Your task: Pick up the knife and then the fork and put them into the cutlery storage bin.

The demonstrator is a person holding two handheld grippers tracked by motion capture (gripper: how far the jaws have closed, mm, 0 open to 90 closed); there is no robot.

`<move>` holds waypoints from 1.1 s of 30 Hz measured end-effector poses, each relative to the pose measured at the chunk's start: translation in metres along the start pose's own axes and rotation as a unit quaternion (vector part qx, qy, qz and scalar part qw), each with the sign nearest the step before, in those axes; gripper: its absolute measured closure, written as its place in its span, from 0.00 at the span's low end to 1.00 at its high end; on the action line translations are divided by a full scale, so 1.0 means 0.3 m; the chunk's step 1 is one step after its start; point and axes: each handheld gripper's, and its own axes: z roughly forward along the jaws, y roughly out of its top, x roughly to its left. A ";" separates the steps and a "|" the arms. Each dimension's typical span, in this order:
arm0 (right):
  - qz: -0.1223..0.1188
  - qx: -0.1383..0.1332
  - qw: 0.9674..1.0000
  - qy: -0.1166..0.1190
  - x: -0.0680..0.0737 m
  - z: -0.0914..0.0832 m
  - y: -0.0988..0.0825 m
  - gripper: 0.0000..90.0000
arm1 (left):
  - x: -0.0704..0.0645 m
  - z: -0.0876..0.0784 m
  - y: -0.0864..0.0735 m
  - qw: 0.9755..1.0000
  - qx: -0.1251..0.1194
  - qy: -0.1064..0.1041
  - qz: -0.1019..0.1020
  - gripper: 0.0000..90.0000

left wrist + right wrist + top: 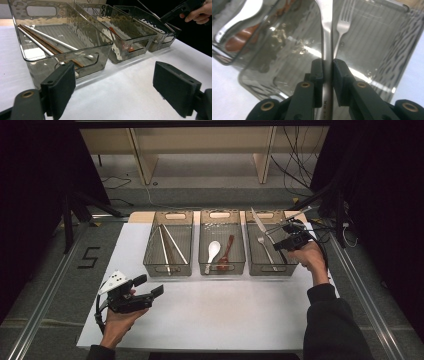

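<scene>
My right gripper point(327, 65) is shut on the handle of a silver table knife point(326, 27), whose blade points away over the right-hand smoked plastic bin point(404, 47). A silver fork point(342, 25) lies on that bin's floor. From above, the knife point(259, 223) slants over the right bin point(248, 252) with the right gripper point(278, 243) at the bin's right side. My left gripper point(149, 285) rests low over the white table at the front left, open, with nothing between its pads point(60, 87).
Three bins stand in a row at the back of the white board point(215, 310). The left bin point(62, 63) holds white and brown chopsticks point(47, 42). The middle bin point(201, 247) holds a white spoon point(213, 251) and a brown spoon point(226, 254).
</scene>
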 end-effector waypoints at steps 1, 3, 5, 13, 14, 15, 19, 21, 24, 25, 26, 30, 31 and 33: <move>0.002 0.000 1.000 0.000 -0.004 0.002 -0.003 0.88 | 0.000 0.000 0.000 1.000 0.000 0.000 0.000 0.20; 0.003 0.004 1.000 -0.005 -0.010 0.007 -0.009 0.88 | 0.001 0.000 0.000 1.000 0.000 0.000 0.000 0.20; 0.004 0.008 1.000 -0.008 -0.015 0.010 -0.013 0.88 | 0.001 0.000 0.000 1.000 0.001 0.000 0.001 0.20; 0.004 0.023 0.999 -0.025 -0.022 0.028 -0.023 0.88 | 0.000 0.000 0.000 1.000 0.001 0.000 0.001 0.20; 0.003 0.023 0.999 -0.028 -0.021 0.032 -0.023 0.88 | 0.001 0.000 0.000 1.000 0.001 0.000 0.001 0.20; 0.002 0.026 0.999 -0.029 -0.018 0.035 -0.022 0.88 | 0.000 0.000 0.000 1.000 0.001 0.000 0.001 0.20; 0.009 0.030 0.999 -0.018 -0.015 0.043 -0.020 0.96 | 0.000 0.001 0.000 1.000 0.002 0.000 0.001 0.20; 0.007 0.028 0.999 -0.022 -0.006 0.035 -0.014 0.87 | -0.001 0.002 0.000 1.000 0.001 0.000 -0.001 0.20; 0.002 0.023 1.000 -0.014 0.003 0.020 -0.008 0.84 | -0.002 0.002 0.000 1.000 0.001 0.000 0.000 0.20; 0.003 0.018 1.000 -0.013 0.007 0.014 -0.006 0.81 | -0.002 0.003 0.000 1.000 0.001 0.000 0.000 0.20; 0.001 0.016 1.000 -0.012 0.008 0.011 -0.005 0.76 | -0.002 0.003 0.000 1.000 0.001 0.000 0.000 0.20; 0.000 0.007 1.000 -0.006 0.026 0.002 -0.007 0.64 | -0.002 0.003 0.000 1.000 0.002 0.000 0.000 0.20; 0.002 0.000 1.000 -0.001 0.031 -0.003 -0.008 0.61 | -0.001 0.003 0.000 1.000 0.002 0.000 0.000 0.20; 0.002 -0.014 1.000 0.004 0.043 -0.014 -0.009 0.52 | -0.001 0.003 -0.001 1.000 0.002 0.000 0.000 0.20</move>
